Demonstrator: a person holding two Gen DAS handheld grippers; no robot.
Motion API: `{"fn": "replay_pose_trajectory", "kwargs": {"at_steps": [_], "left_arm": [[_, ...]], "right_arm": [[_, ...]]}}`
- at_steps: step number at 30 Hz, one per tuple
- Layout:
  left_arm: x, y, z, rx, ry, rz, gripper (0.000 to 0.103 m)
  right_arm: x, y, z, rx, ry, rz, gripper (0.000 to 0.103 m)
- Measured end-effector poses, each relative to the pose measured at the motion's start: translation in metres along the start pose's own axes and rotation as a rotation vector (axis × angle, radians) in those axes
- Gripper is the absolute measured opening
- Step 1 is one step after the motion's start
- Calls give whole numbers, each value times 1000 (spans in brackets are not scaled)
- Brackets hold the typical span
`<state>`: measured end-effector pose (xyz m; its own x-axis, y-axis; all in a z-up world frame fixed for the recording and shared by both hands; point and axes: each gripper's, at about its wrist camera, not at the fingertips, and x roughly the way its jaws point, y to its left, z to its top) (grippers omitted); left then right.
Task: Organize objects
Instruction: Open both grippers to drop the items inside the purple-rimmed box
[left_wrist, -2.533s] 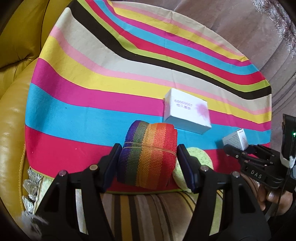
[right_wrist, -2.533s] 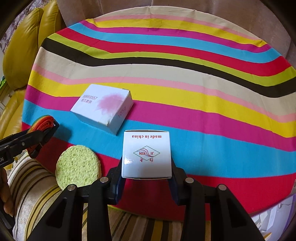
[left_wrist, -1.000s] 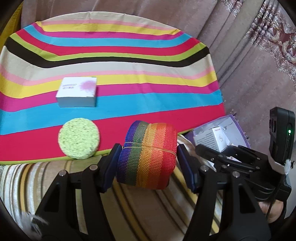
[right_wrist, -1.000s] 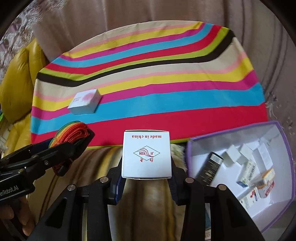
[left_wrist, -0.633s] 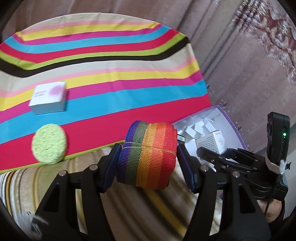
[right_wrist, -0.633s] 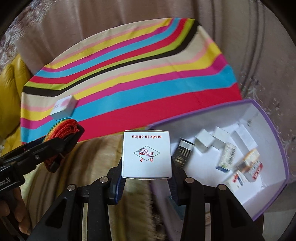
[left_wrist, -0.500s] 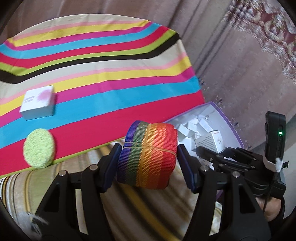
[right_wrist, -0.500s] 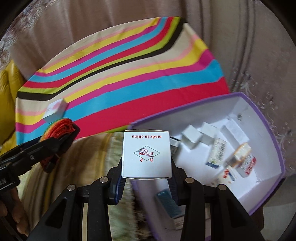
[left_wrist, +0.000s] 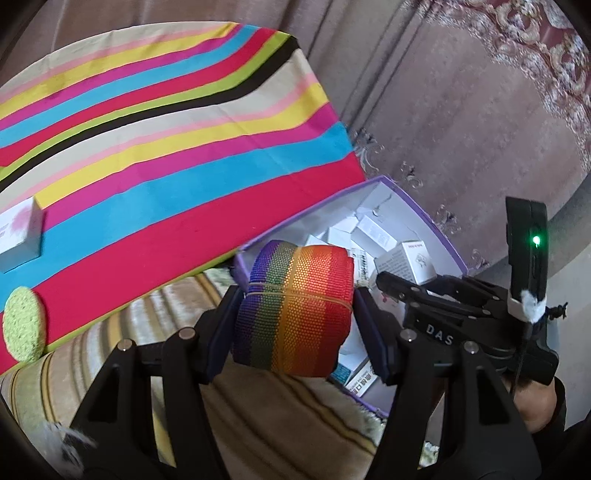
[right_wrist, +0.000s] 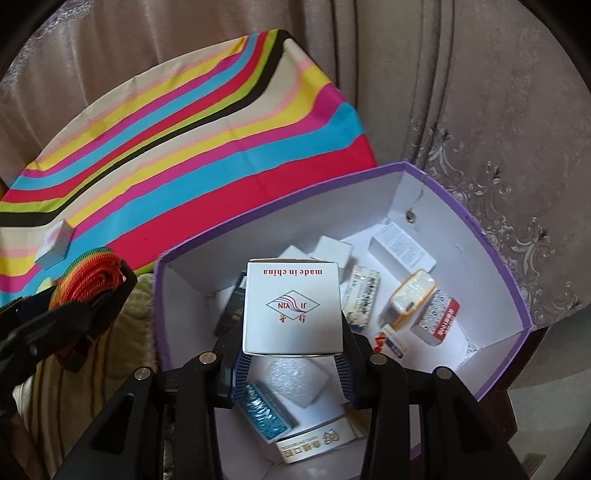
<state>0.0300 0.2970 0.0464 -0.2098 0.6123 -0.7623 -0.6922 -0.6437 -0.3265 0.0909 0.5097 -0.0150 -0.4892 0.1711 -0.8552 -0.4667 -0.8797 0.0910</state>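
My left gripper (left_wrist: 297, 323) is shut on a rainbow-striped roll of webbing (left_wrist: 295, 310), held in the air at the near left edge of the purple storage box (left_wrist: 436, 229). My right gripper (right_wrist: 291, 354) is shut on a small white carton (right_wrist: 291, 306) printed "made in china", hanging above the open purple box (right_wrist: 498, 266). The right gripper with its carton (left_wrist: 406, 262) shows at the right of the left wrist view. In the right wrist view, the webbing roll (right_wrist: 88, 273) and the left gripper appear at the left edge.
The box holds several small cartons and packets (right_wrist: 406, 299). A striped cloth (left_wrist: 166, 147) covers the table, with a white box with a pink mark (left_wrist: 18, 232) and a round green sponge (left_wrist: 22, 328) on it. A striped cushion (left_wrist: 258, 424) lies below; curtains hang behind.
Both grippers have swung right, away from the striped table and over to the purple box. Each keeps its grip; the box now fills the right wrist view.
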Motion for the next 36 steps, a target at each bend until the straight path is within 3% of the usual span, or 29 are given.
{"fn": "replay_pose_trajectory", "kwargs": {"at_steps": [12,17,22,36], "left_arm": [[15,-18,4,41,22,-33,65],[17,-16,5,22,19,-46,72],[17,-13,5,-4,15,-52,72],[5,5,2,-71,-22,-38,72]], "right_arm": [[3,-12,5,25,1,-16,43],[2,-12,5,34,-2,-18,54],[0,-10,5,30,-5,-11,61],[-2,10,8,-19,-4,-4,63]]}}
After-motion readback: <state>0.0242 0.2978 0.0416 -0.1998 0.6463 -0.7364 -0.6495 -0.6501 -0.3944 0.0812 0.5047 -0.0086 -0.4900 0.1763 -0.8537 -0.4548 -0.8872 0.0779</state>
